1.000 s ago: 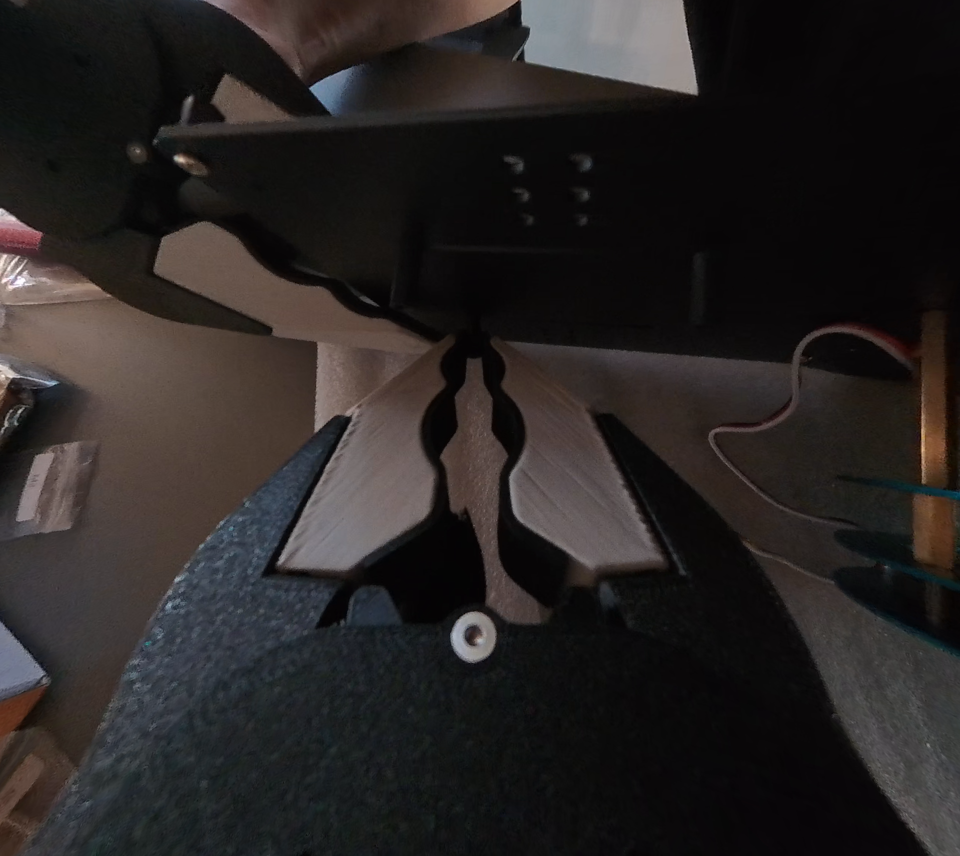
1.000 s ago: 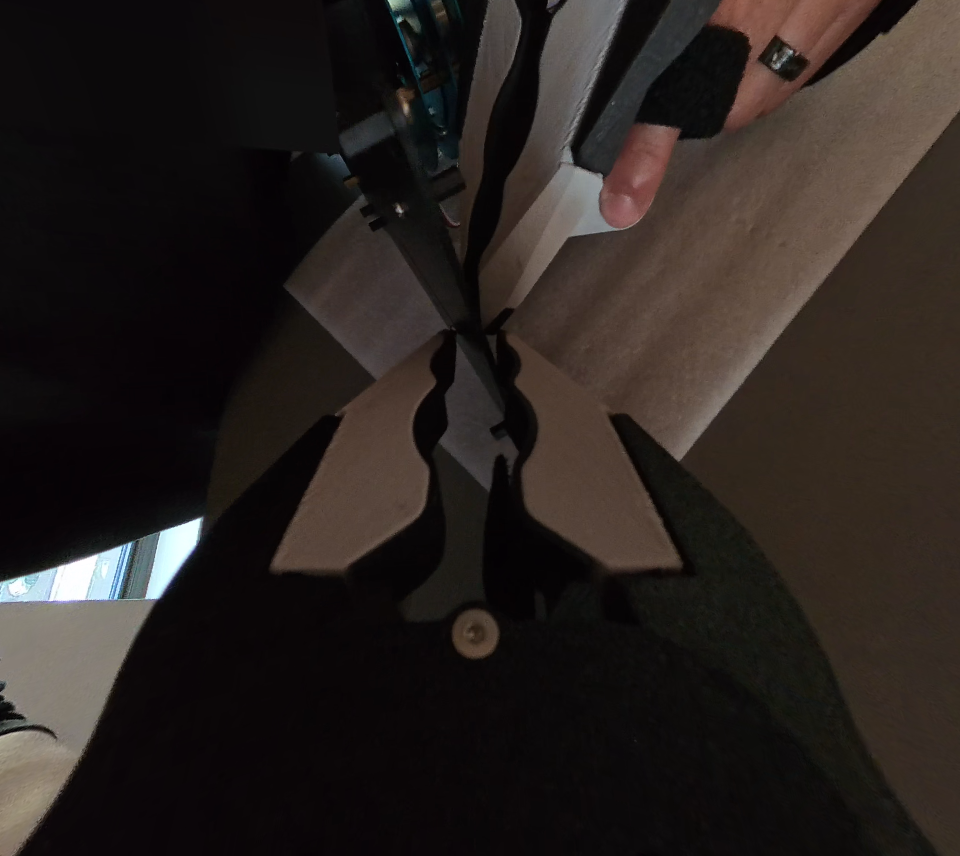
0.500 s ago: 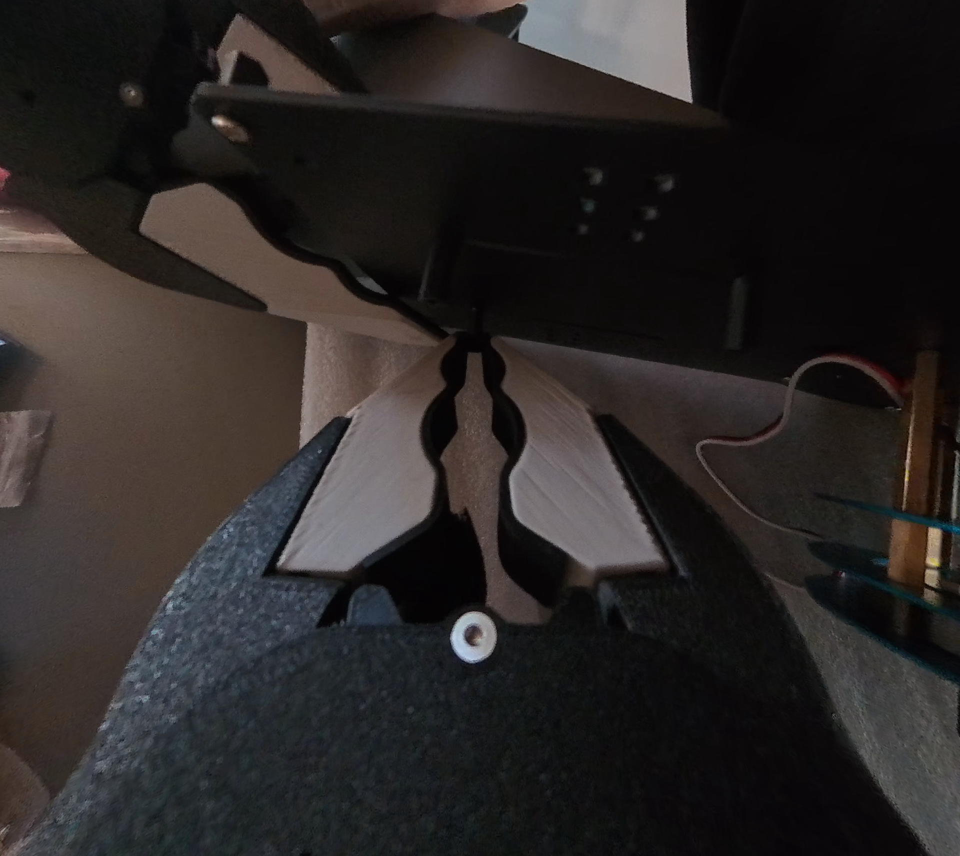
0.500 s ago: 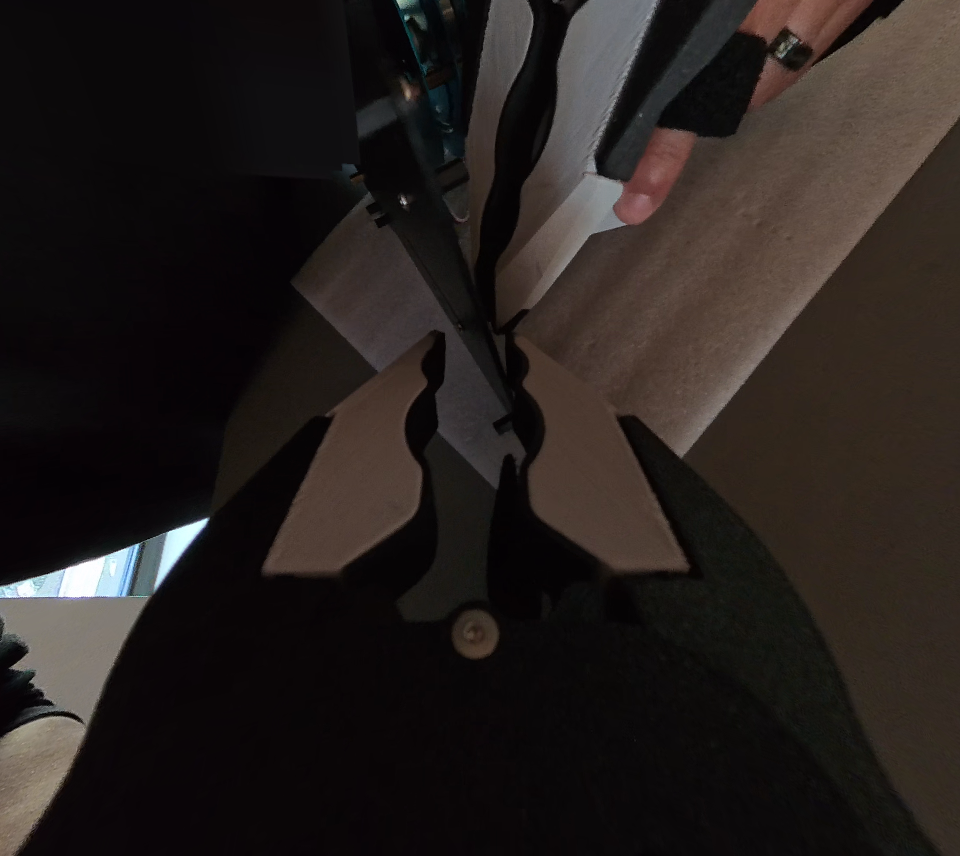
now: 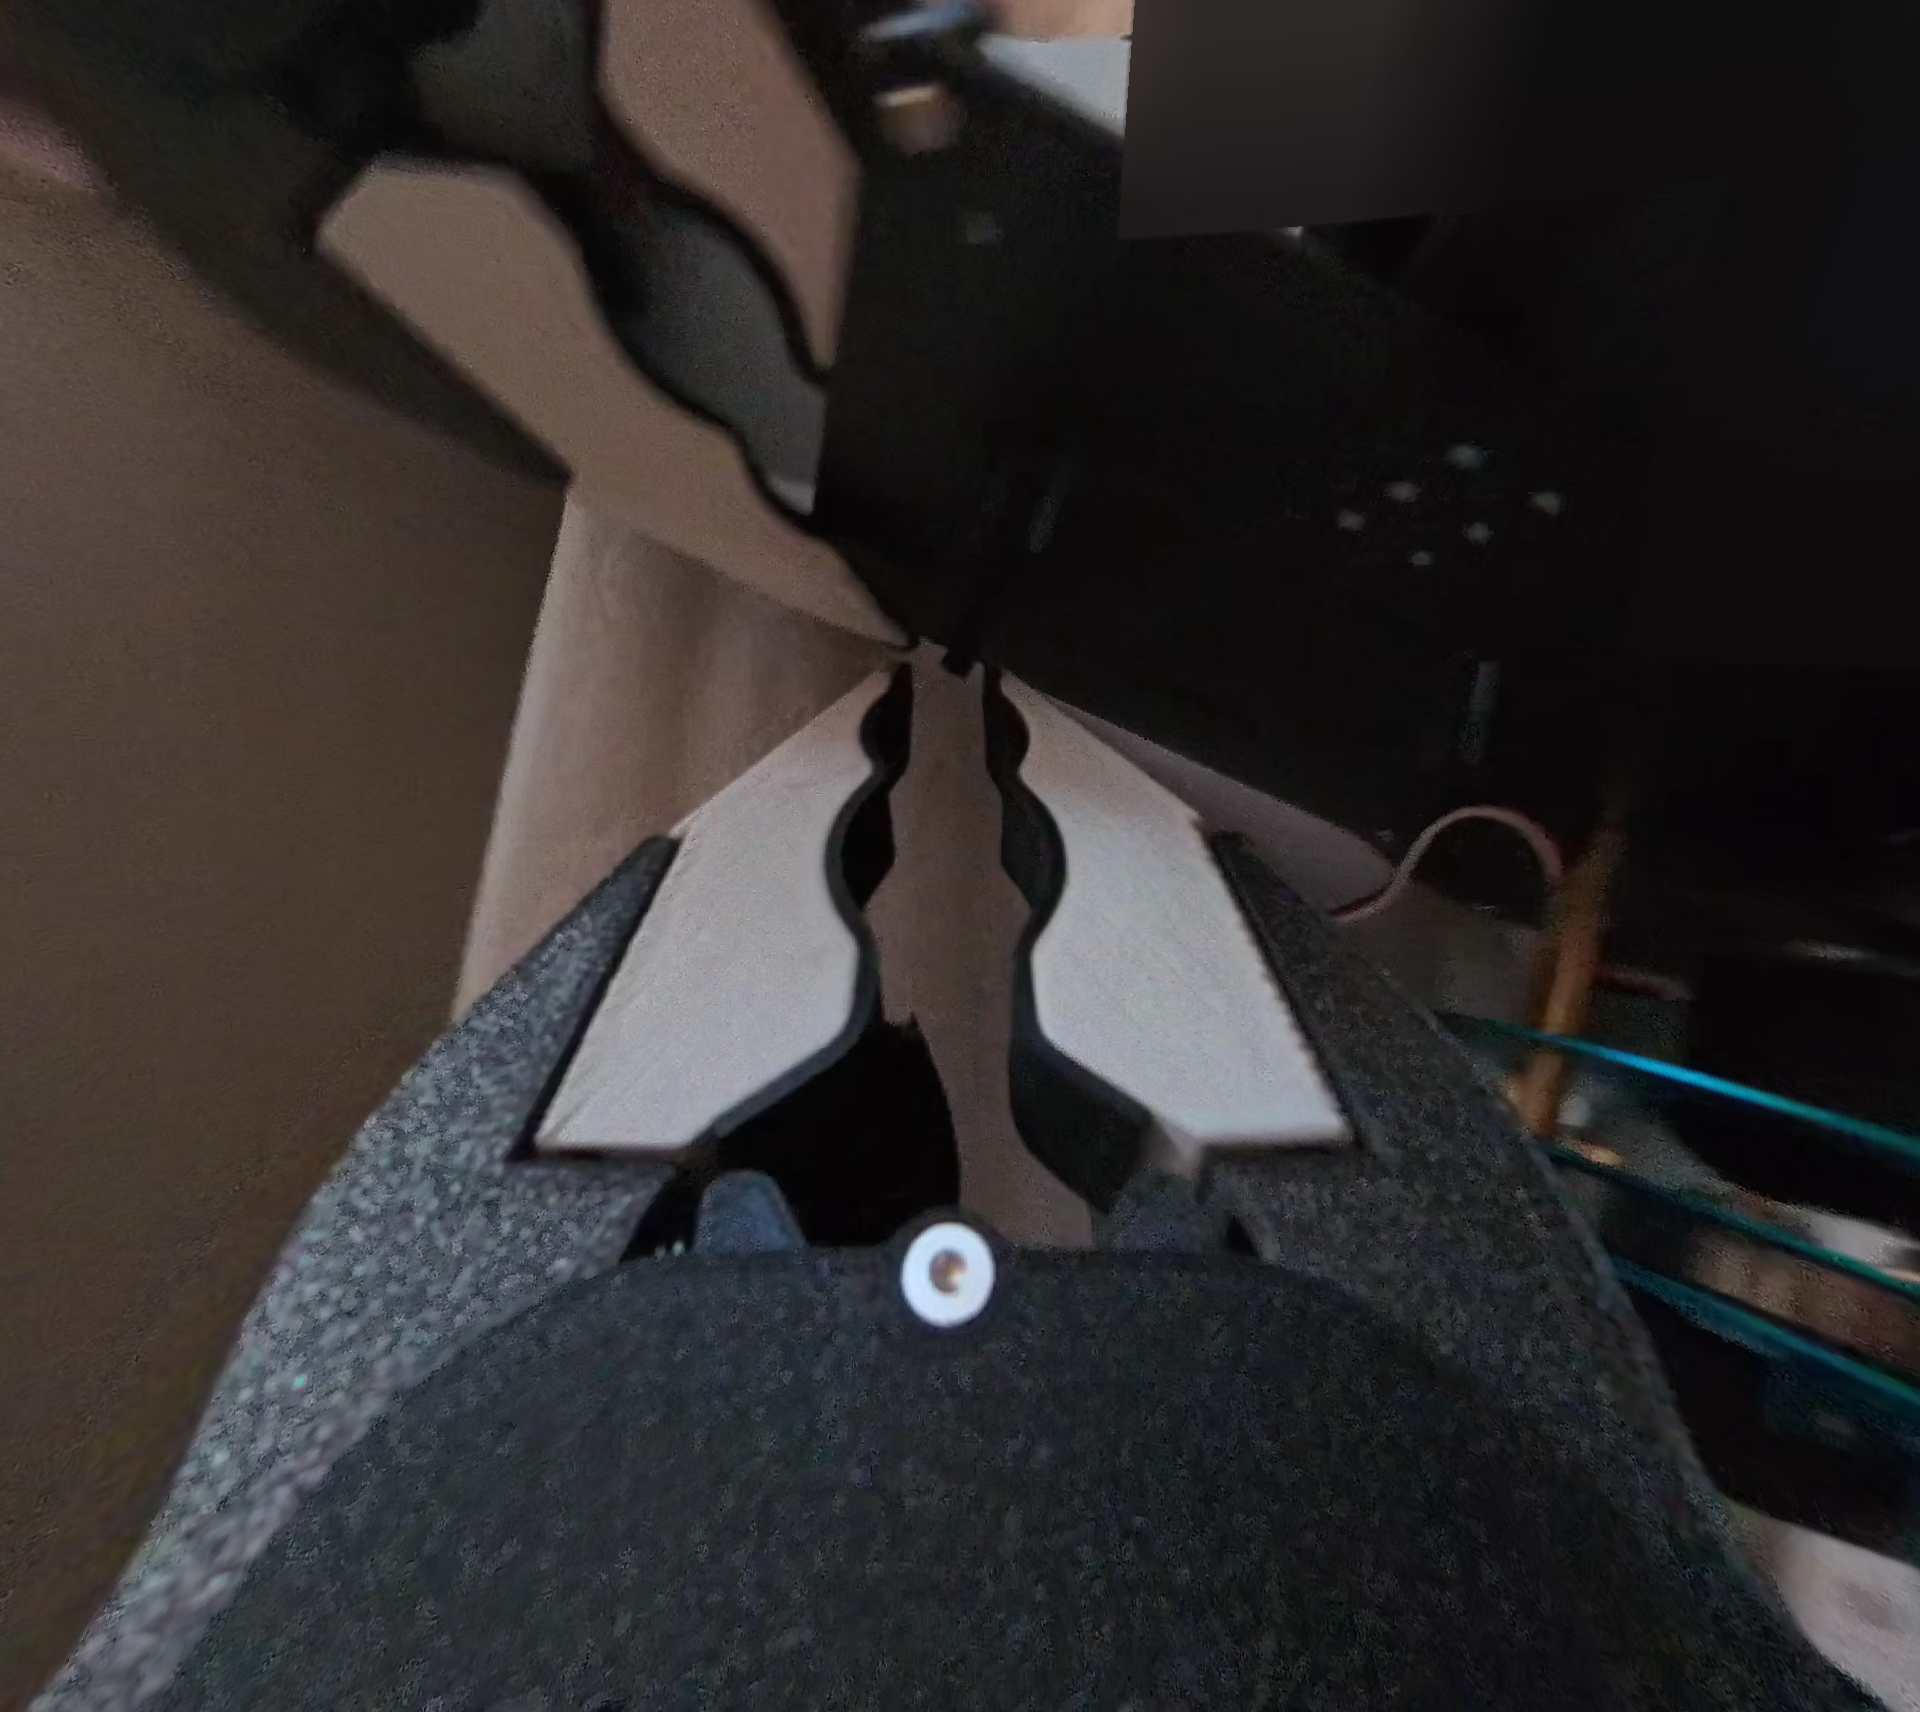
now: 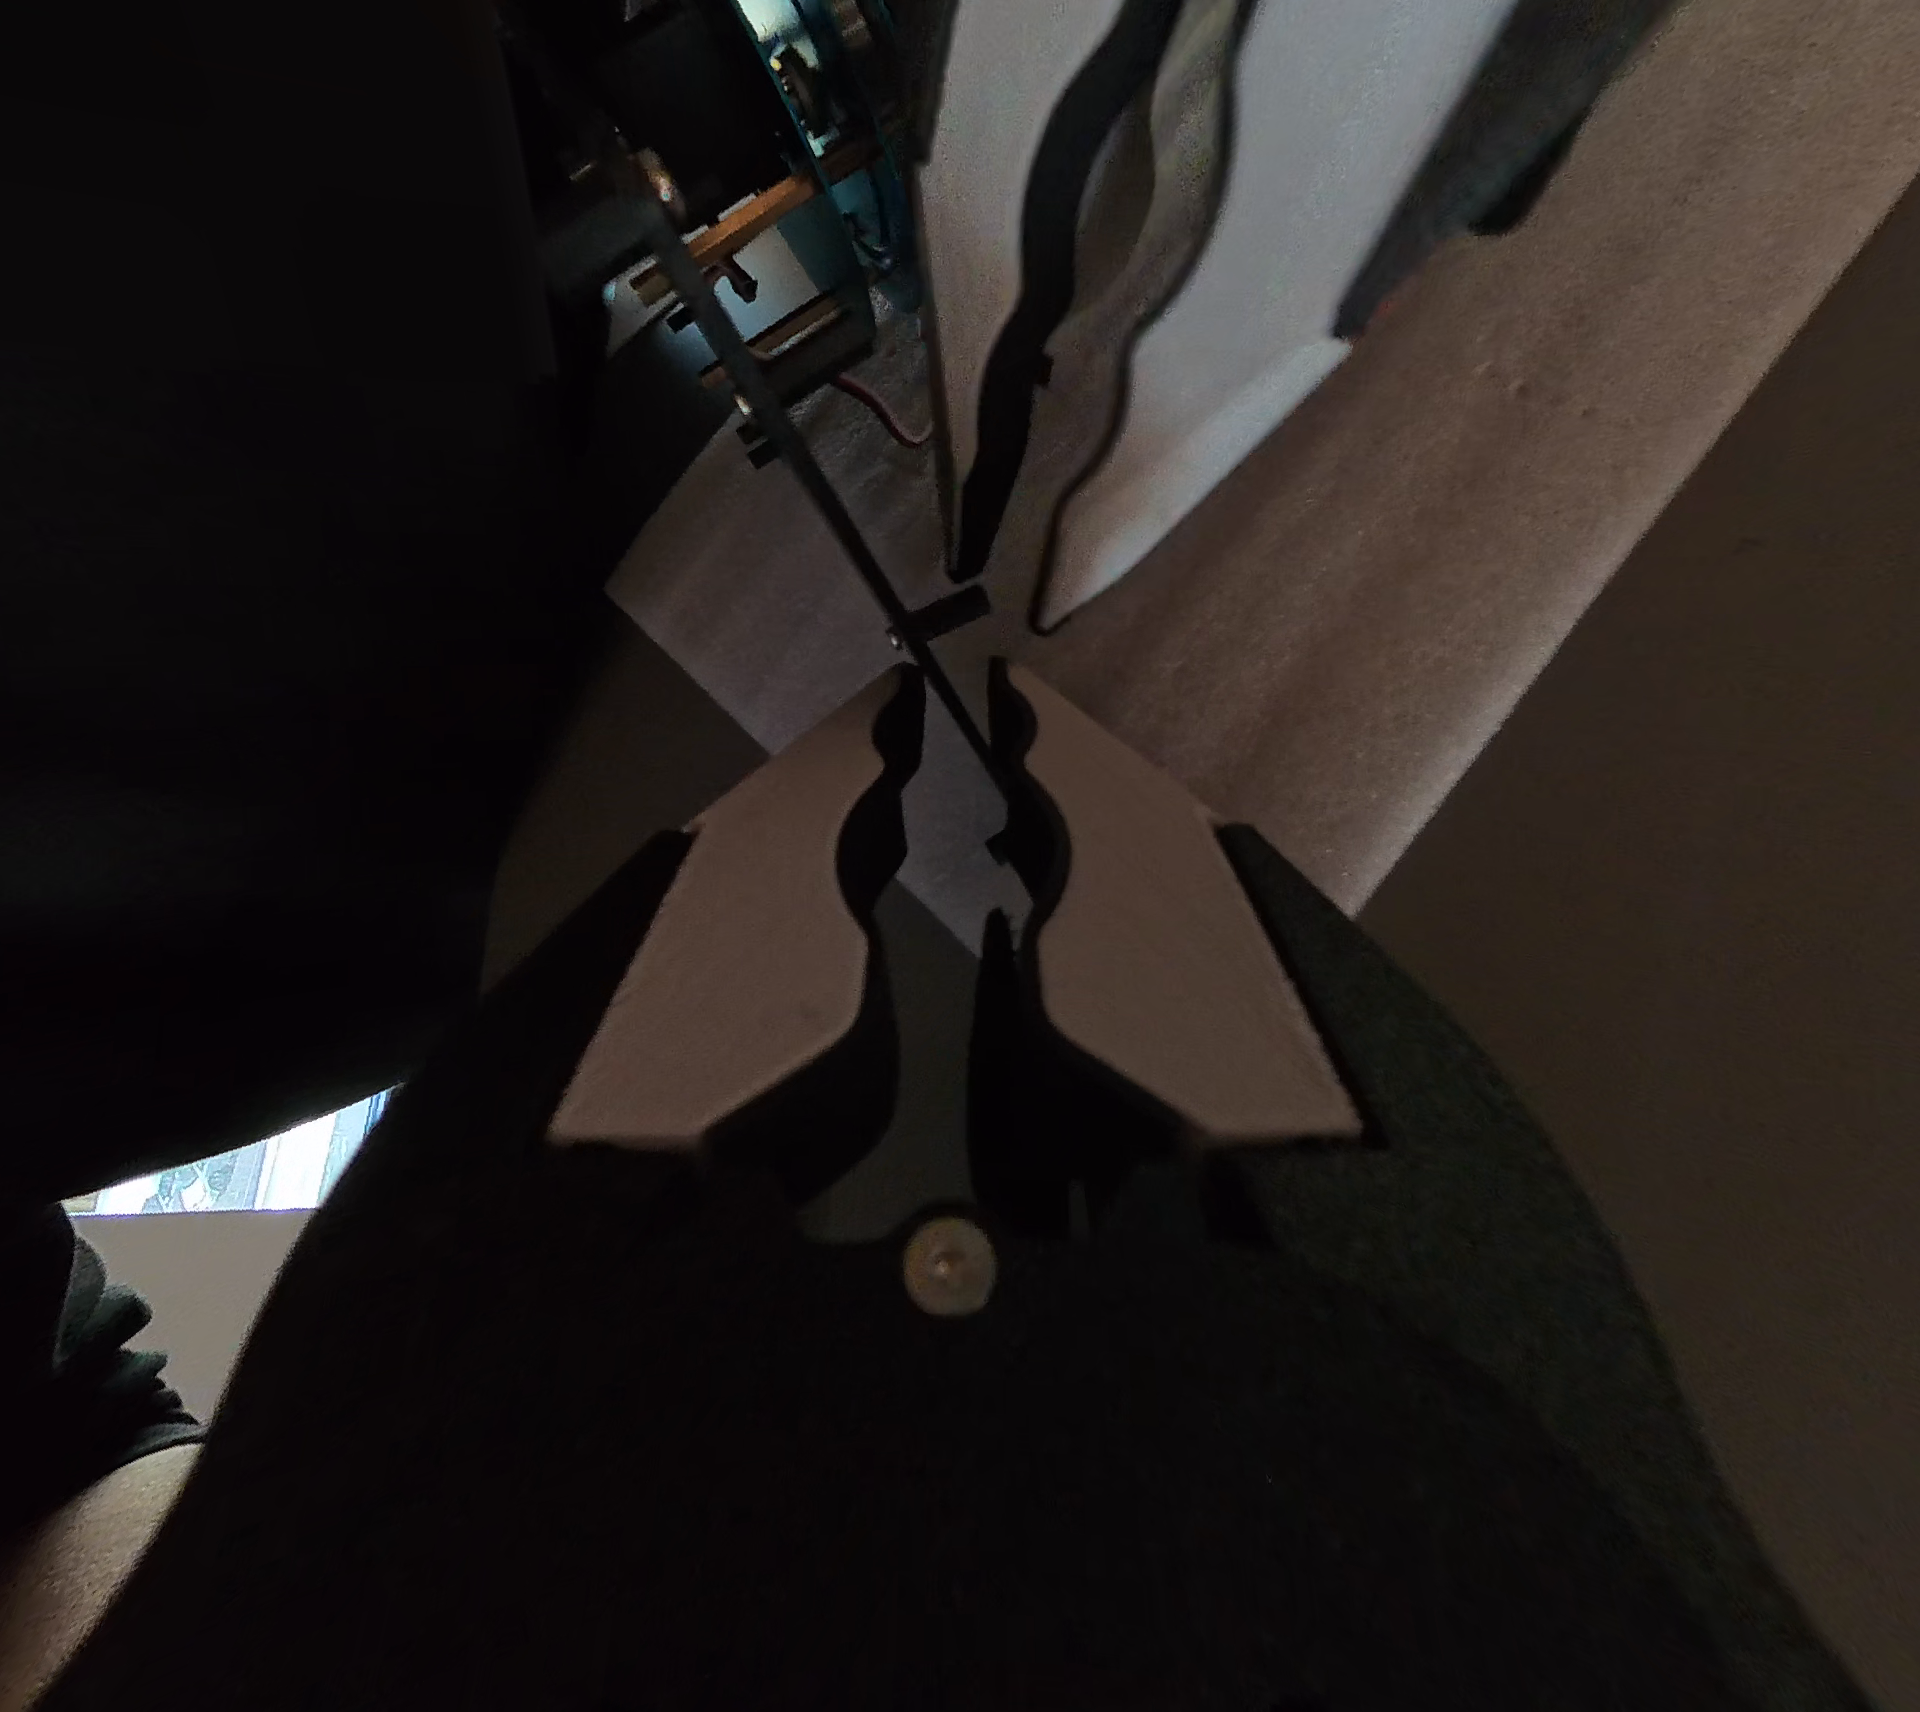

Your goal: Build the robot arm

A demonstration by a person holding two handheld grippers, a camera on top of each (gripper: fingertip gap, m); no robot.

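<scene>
right wrist view: claw (image 6: 951, 691) astride black plate (image 6: 831, 509)

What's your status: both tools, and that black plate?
Left tool slightly open, tips at corner tab of black plate. Right tool straddles the plate's thin edge; grip unclear. Teal-disc assembly close behind, red wire trailing.

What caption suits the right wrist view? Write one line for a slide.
Right gripper, slightly open, straddles a thin black plate; left gripper open beyond, teal disc assembly behind.
</scene>
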